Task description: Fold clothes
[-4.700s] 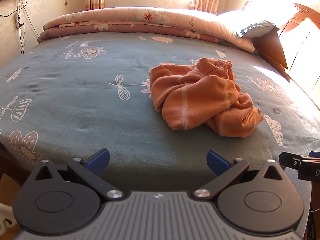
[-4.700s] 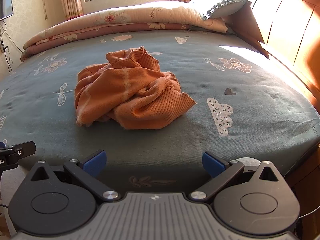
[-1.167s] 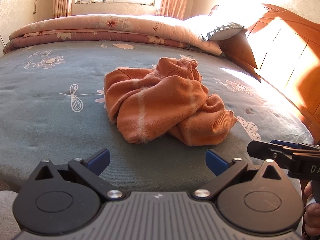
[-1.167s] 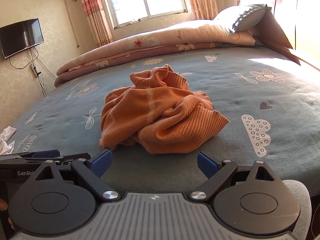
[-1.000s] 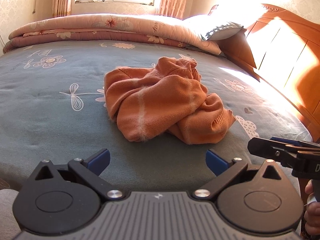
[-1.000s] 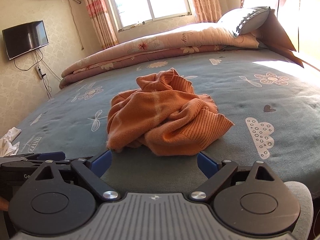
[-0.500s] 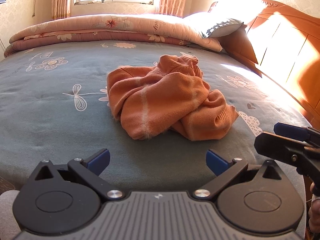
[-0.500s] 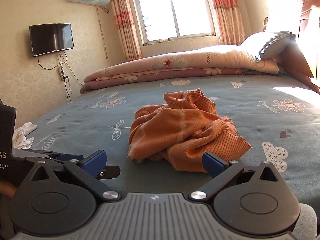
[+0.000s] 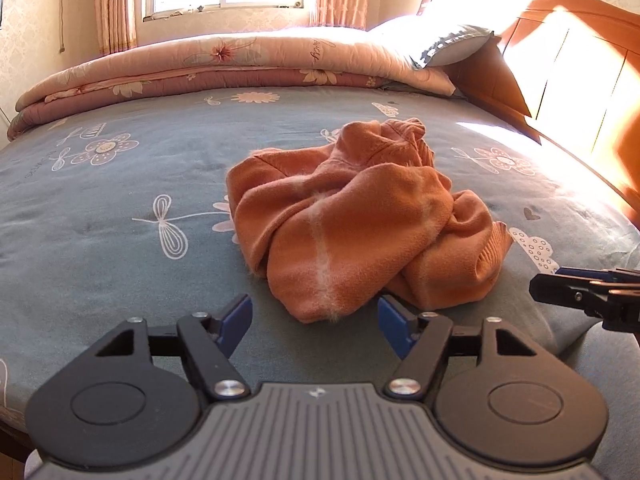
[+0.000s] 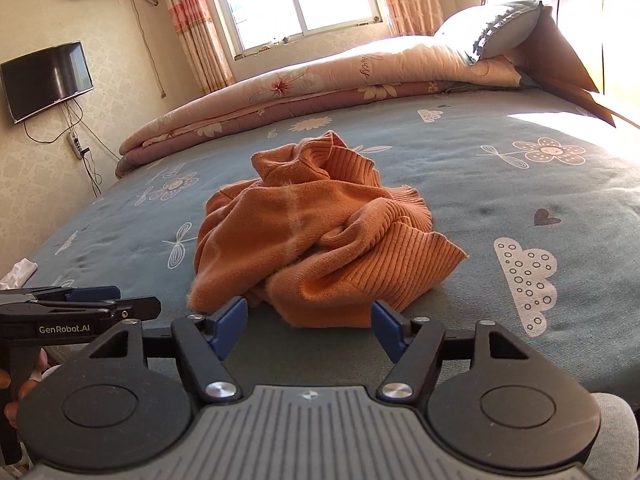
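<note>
Orange sweater (image 9: 356, 216) crumpled mid-bed; left gripper (image 9: 315, 320), right gripper (image 10: 309, 322) closing, still parted (nothing pinched).

Your left tool sits just short of the crumpled sweater on the bed

Your left tool (image 9: 315, 322) points down at the blue-grey bed (image 9: 120, 200), and its jaws have just been closing; they stand apart with bare sheet between them, the nearest fold of the orange sweater (image 9: 352, 220) just beyond the blue fingertips (image 9: 236, 318), not pressed by either. The sweater lies bunched in a heap, a pale stripe running across its front. Your right tool (image 9: 576, 290) enters from the right edge, beside the heap's ribbed end and clear of it. Behind, a folded floral quilt (image 9: 240, 60) lies along the far side, a pillow (image 9: 448, 42) against the wooden headboard (image 9: 580, 60).
</note>
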The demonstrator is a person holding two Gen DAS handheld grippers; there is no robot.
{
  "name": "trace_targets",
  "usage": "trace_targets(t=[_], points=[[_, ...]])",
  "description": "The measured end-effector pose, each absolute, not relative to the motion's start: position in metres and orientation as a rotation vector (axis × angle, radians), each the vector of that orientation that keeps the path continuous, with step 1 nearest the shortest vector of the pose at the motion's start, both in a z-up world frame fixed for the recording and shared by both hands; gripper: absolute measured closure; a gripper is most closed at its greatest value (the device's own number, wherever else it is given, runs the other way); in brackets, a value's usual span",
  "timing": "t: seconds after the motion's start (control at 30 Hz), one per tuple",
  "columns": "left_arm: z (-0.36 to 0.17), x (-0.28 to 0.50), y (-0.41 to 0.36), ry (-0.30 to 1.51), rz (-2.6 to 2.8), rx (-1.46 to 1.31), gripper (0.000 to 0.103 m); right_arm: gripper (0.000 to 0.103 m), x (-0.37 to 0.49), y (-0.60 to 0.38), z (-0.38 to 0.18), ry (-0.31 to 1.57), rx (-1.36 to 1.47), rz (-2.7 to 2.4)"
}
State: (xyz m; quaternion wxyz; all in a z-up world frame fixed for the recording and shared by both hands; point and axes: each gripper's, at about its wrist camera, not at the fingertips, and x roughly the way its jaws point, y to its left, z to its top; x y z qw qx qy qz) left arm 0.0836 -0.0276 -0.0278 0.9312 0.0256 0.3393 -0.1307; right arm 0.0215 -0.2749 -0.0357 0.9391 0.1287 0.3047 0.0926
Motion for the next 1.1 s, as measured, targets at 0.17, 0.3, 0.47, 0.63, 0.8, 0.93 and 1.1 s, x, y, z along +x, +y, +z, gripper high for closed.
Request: trace_targets(t=[0.17, 0.3, 0.47, 0.63, 0.8, 0.93, 1.1], points=[[-0.017, 0.118, -0.039, 0.673, -0.273, 0.094, 0.064, 0.034, 0.044, -0.283, -0.041, 0.626, 0.265, 0.194], [-0.008, 0.143, -0.059, 0.628, -0.285, 0.191, 0.069, 0.034, 0.056, -0.289, -0.046, 0.623, 0.275, 0.204], [-0.003, 0.172, -0.094, 0.552, -0.336, 0.348, 0.069, 0.034, 0.062, -0.298, -0.054, 0.623, 0.311, 0.227], [-0.003, 0.192, -0.119, 0.492, -0.391, 0.462, 0.063, 0.034, 0.065, -0.309, -0.061, 0.63, 0.343, 0.226], [-0.001, 0.204, -0.132, 0.447, -0.457, 0.55, 0.039, 0.034, 0.068, -0.317, -0.064, 0.627, 0.355, 0.23], [-0.004, 0.204, -0.138, 0.433, -0.507, 0.574, 0.029, 0.034, 0.071, -0.32, -0.068, 0.633, 0.363, 0.233], [-0.026, 0.212, -0.158, 0.434, -0.462, 0.737, 0.028, 0.034, 0.076, -0.321, -0.075, 0.653, 0.378, 0.232]])
